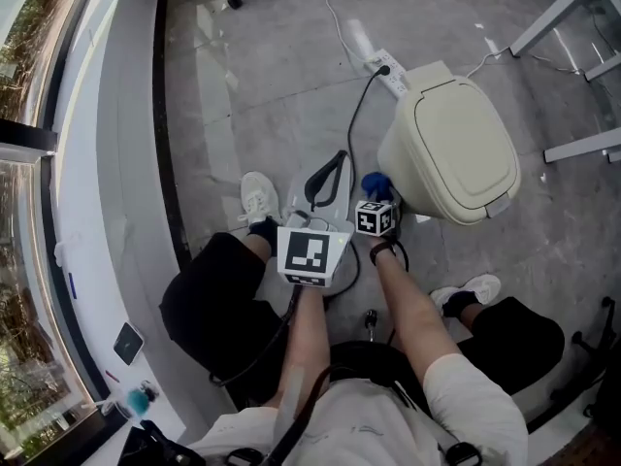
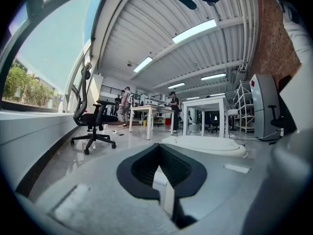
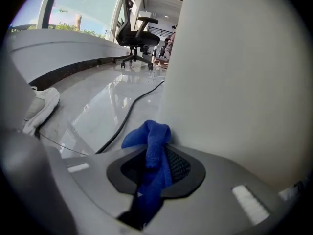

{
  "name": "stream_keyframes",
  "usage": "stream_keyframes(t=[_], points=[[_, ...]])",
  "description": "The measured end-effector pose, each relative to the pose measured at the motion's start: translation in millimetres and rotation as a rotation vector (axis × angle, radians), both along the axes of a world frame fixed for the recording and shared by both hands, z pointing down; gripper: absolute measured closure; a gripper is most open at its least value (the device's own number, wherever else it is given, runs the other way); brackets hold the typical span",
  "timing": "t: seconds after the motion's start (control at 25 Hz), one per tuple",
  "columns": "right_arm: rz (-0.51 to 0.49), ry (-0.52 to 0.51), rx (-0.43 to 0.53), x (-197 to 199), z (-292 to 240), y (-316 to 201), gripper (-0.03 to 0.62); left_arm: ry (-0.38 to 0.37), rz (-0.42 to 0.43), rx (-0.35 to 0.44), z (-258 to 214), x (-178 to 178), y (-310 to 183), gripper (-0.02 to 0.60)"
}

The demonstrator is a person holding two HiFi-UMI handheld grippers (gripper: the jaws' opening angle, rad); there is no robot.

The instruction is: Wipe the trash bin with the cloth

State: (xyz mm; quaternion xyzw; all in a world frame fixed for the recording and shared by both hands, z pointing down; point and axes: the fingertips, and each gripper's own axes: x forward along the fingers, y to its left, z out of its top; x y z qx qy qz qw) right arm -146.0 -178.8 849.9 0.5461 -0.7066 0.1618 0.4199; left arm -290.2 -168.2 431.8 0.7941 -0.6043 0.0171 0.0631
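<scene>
Clamping the blue cloth (image 3: 149, 148) in the right gripper (image 3: 155, 166), jaws closed down on a thin bunched strand, loose end bulging past the tips. Pressed against the trash bin (image 3: 234, 82) side wall, directly ahead and right of the jaws, apparently low on the wall. Holding nothing in the left gripper (image 2: 159, 174), jaws together, aimed toward the bin lid but clear of it. Just left of the right jaws, a black cable (image 3: 131, 112) on the floor; a shoe (image 3: 43, 107) further left.

Risks, as judgement only:
- Could lose the cloth on a hard drag, given the thin grip.
- Could shove or tip the bin, given no bracing from the left.
- Could snag the cable on a leftward stroke.
</scene>
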Motion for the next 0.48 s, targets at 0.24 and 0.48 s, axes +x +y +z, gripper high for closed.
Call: stream_keyframes(t=[0.24, 0.48], points=[[-0.058, -0.159, 0.187, -24.9, -103.2, 6.4, 0.531, 0.014, -0.072, 0.015, -8.8, -10.0, 12.9, 0.585], [-0.131, -0.317, 0.523, -30.8, -288.4, 23.3, 0.531, 0.056, -0.117, 0.064, -38.0, -1.4, 34.6, 0.584]])
